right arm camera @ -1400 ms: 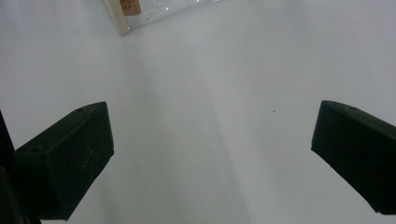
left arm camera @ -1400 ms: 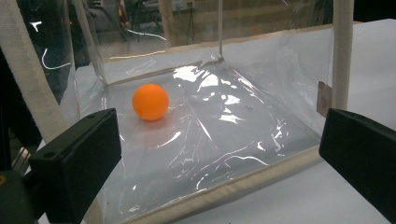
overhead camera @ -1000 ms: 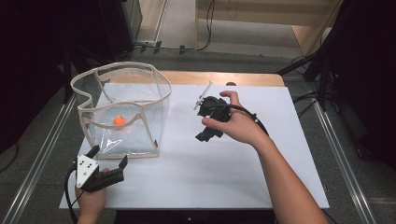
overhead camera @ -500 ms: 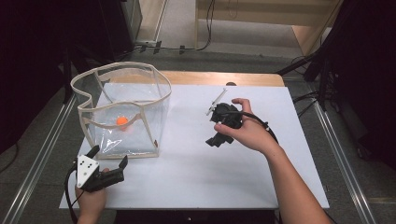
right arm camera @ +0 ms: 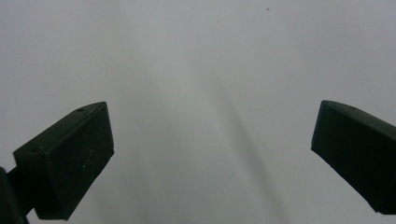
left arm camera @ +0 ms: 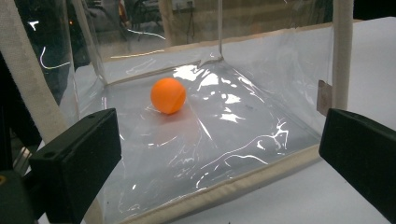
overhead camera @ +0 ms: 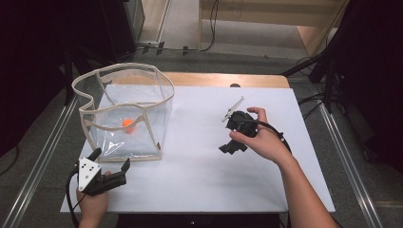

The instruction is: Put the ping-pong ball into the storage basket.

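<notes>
A clear plastic bin (overhead camera: 159,102) with cream fabric edging stands on the left of the white table. A small orange ball (overhead camera: 127,123) lies on its floor. My left gripper (overhead camera: 110,159) rests at the near left corner, just in front of the bin, open and holding nothing. In the left gripper view the ball (left arm camera: 168,95) sits behind the bin's clear front wall (left arm camera: 261,154), beyond my open left gripper (left arm camera: 219,158). My right gripper (overhead camera: 229,146) hovers right of the table's middle, pointing down. In the right gripper view the right gripper (right arm camera: 212,154) is open over bare tabletop (right arm camera: 205,70).
The white table sheet (overhead camera: 199,180) spreads between the bin and the right hand. A wooden strip (overhead camera: 214,79) runs along the far edge. Metal rails (overhead camera: 347,156) flank both sides of the table, with dark equipment and cables beyond.
The right hand has carried its gripper to the right and nearer, away from the bin. The left gripper has stayed where it was.
</notes>
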`<action>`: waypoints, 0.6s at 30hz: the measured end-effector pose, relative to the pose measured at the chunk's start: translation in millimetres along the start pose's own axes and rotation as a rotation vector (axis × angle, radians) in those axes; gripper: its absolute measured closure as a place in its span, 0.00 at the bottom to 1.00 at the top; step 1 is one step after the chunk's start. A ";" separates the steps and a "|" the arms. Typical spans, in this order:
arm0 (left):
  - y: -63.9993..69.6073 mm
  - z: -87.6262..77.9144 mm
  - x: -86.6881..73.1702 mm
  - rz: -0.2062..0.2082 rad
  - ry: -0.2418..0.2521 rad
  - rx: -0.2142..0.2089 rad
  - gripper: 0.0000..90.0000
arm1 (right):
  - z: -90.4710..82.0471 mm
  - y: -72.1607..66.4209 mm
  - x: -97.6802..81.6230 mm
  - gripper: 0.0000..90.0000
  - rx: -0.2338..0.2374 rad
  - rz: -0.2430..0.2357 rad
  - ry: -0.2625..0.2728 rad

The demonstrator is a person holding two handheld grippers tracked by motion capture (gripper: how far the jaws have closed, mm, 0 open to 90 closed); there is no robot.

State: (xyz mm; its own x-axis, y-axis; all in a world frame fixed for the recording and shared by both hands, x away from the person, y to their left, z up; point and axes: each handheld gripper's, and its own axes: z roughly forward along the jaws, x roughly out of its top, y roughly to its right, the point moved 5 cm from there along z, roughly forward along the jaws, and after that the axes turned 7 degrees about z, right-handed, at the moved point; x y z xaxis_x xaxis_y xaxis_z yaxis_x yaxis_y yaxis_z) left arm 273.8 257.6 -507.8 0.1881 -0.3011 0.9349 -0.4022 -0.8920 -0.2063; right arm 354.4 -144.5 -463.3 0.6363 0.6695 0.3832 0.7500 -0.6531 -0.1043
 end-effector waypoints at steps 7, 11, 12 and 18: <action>0.1 0.1 0.0 0.000 0.002 0.000 0.00 | 4.4 4.3 -15.3 0.00 0.005 0.024 0.025; 0.2 0.1 0.0 0.001 0.001 0.001 0.00 | 6.1 7.2 -24.7 0.00 0.012 0.037 0.045; 0.3 0.1 0.0 0.001 0.001 0.002 0.00 | 6.2 8.2 -27.2 0.00 0.005 0.039 0.050; 0.4 0.3 -0.1 0.000 0.001 0.001 0.00 | 8.1 13.1 -42.5 0.00 0.014 0.075 0.084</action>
State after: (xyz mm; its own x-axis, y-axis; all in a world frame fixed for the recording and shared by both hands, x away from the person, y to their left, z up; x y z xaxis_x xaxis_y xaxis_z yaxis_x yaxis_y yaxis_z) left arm 273.9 257.2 -508.0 0.1873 -0.3008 0.9351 -0.4009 -0.8925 -0.2068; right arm 338.7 -178.7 -488.4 0.6738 0.5865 0.4494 0.7036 -0.6950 -0.1477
